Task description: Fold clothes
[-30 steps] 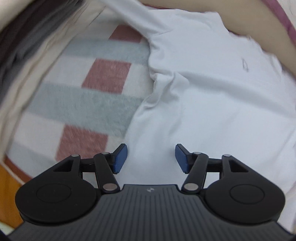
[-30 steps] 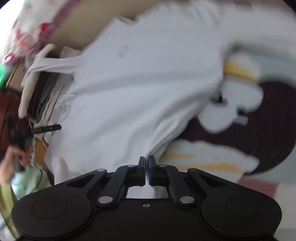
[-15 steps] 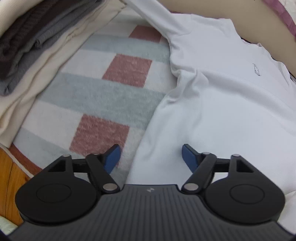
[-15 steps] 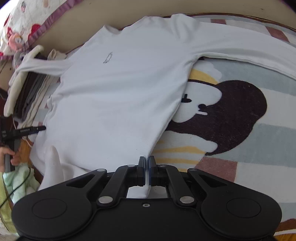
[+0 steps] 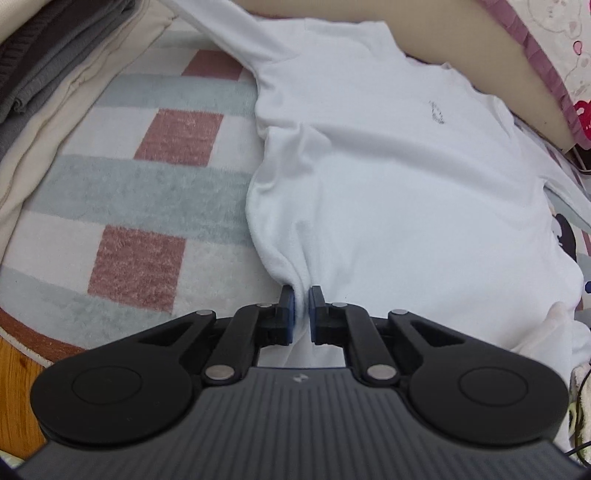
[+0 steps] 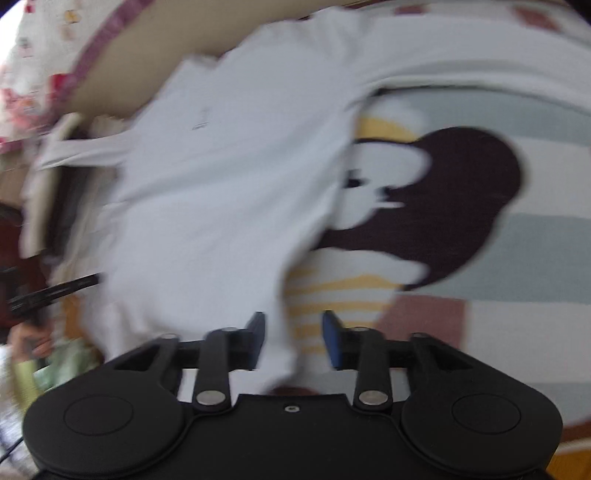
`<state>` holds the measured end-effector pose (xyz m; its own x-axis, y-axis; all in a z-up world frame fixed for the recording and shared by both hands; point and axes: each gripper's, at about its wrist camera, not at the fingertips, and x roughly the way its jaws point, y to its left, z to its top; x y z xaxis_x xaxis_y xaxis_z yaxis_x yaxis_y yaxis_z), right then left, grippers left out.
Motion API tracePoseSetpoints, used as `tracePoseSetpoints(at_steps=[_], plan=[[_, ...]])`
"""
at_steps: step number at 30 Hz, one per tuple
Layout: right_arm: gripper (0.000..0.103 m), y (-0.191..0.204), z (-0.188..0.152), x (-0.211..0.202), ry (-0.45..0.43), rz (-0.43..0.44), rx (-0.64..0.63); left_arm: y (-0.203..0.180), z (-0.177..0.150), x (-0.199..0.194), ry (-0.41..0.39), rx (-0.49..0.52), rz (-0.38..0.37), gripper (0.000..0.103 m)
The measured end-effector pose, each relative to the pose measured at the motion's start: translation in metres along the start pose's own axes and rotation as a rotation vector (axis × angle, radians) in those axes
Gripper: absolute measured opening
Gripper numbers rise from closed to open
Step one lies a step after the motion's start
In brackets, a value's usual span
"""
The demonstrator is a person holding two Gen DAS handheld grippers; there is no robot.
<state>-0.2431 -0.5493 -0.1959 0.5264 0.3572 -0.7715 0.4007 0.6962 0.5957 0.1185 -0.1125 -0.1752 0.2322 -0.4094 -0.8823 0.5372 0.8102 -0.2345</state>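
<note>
The left gripper (image 5: 302,308) is closing, its blue fingers (image 5: 288,310) nearly together with a pinch of the shirt (image 5: 388,177) hem bunched between them, the pads pressing on the cloth; creases fan up from that pinch across the fabric. The right gripper (image 6: 293,339) is opening, its fingers (image 6: 330,341) standing apart with the shirt's other lower corner hanging loosely between them, touching neither pad as far as the blurred view shows. The white shirt lies spread, chest up (a small dark mark (image 5: 437,112) on it), on a blanket (image 5: 140,206) of red, grey and white blocks; beyond the right gripper the blanket carries a dark cartoon figure (image 6: 461,206). One sleeve (image 5: 229,33) runs away toward a stack of folded clothes (image 5: 48,62) at the far left; a pink-edged pillow (image 5: 554,55) sits at the far right.
</note>
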Motion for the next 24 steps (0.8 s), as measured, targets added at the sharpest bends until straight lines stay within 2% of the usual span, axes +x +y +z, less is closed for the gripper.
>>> tracePoseSetpoints(at_steps=[1,2,5,6,10,11,12,15,17,19,21,24], plan=[[0.046,0.000,0.002,0.002,0.011,0.038,-0.014,0.002,0.001,0.002,0.006,-0.011,0.001,0.009],[0.047,0.003,0.004,0.004,0.014,0.032,-0.039,0.004,0.002,0.005,0.012,-0.022,0.003,0.011],[0.049,0.015,0.009,0.015,0.024,-0.112,-0.168,0.006,0.005,0.013,0.041,-0.035,0.027,0.018],[0.050,0.017,0.010,0.021,0.042,-0.127,-0.204,0.003,0.005,0.015,0.052,-0.011,0.048,0.018],[0.049,0.006,0.015,0.050,0.137,0.084,-0.115,-0.016,0.004,0.018,0.048,0.113,0.112,0.021],[0.040,0.005,0.015,0.056,0.155,0.112,-0.099,-0.020,0.003,0.017,0.044,0.131,0.119,0.015],[0.006,0.007,0.014,0.055,0.154,0.109,-0.112,-0.020,0.003,0.013,0.039,0.132,0.113,0.006],[0.006,0.025,0.008,0.024,0.076,0.152,-0.211,-0.023,0.001,-0.025,-0.048,0.110,0.110,0.006],[0.006,0.037,0.001,-0.005,0.020,0.179,-0.279,-0.019,-0.003,-0.053,-0.090,0.052,0.091,0.006],[0.006,0.044,-0.006,-0.020,0.018,0.126,-0.330,-0.009,-0.009,-0.069,-0.089,-0.022,0.072,0.006],[0.006,0.046,-0.014,-0.010,0.065,0.005,-0.382,0.000,-0.017,-0.063,-0.056,-0.054,0.082,0.006],[0.006,0.035,-0.012,0.019,0.161,-0.059,-0.312,0.004,-0.030,-0.030,0.032,-0.077,0.107,0.006]])
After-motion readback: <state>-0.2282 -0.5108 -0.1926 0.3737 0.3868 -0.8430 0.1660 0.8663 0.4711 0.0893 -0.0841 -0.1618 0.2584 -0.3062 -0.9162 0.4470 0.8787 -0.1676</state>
